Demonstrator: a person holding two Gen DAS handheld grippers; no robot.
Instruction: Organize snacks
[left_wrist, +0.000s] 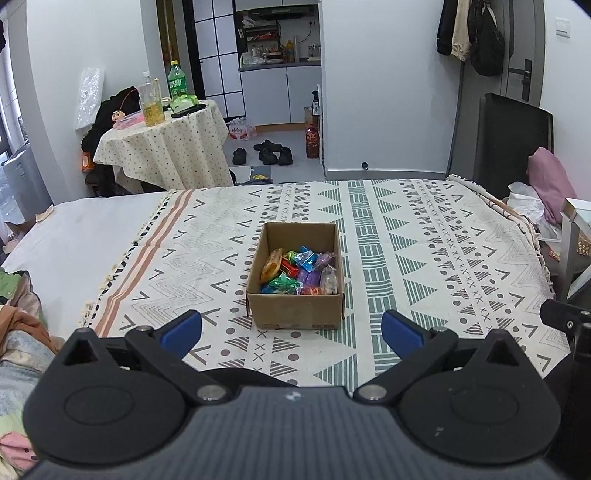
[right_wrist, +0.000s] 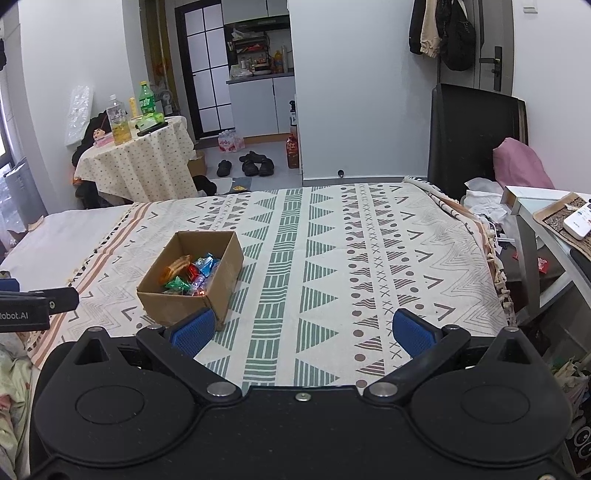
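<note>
An open cardboard box (left_wrist: 295, 308) stands on the patterned cloth (left_wrist: 424, 258), holding several colourful wrapped snacks (left_wrist: 299, 269). My left gripper (left_wrist: 291, 332) is open and empty, just in front of the box, its blue pads wider apart than the box. In the right wrist view the box (right_wrist: 173, 301) lies to the left with the snacks (right_wrist: 192, 275) inside. My right gripper (right_wrist: 304, 332) is open and empty over bare cloth, right of the box; its left pad (right_wrist: 194, 332) overlaps the box's near corner. The left gripper's body (right_wrist: 33, 306) shows at the left edge.
The cloth covers a bed with white sheet (left_wrist: 74, 236) at the left. A small round table (left_wrist: 162, 147) with bottles stands beyond. A glass side table (right_wrist: 546, 229) and pink pillow (right_wrist: 521, 162) sit at the right. Shoes (left_wrist: 266, 151) lie on the floor.
</note>
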